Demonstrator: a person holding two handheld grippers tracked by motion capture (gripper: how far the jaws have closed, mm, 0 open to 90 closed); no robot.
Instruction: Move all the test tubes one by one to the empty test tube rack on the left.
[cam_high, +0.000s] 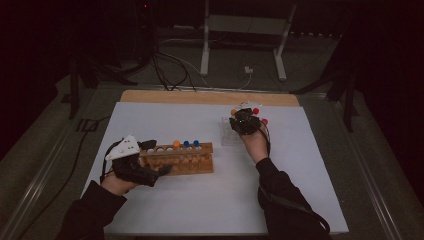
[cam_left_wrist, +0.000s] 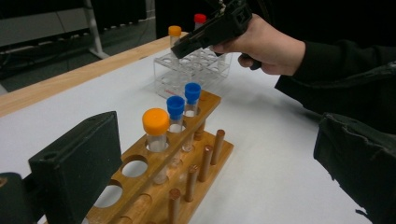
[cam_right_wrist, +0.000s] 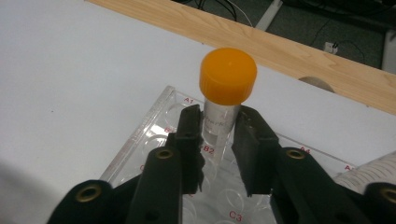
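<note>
Tubes go from the clear tray (cam_right_wrist: 154, 116) to the wooden rack (cam_left_wrist: 187, 154), so your right claw (cam_right_wrist: 218, 135) clenches the orange-capped tube (cam_right_wrist: 228, 77) upright in the tray, below its cap, while your left claw (cam_high: 150, 157) steadies the rack's end, its grip unclear.

An orange-capped clear tube (cam_right_wrist: 223, 100) is standing upright in the clear plastic rack (cam_right_wrist: 154, 126), toward the desk's one o'clock.

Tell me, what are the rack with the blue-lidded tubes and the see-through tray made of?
The rack looks like varnished wood: brown, grainy, with round pegs. The tray looks like clear plastic, glossy, with printed red labels showing through. Neither is certain from looks alone.
</note>
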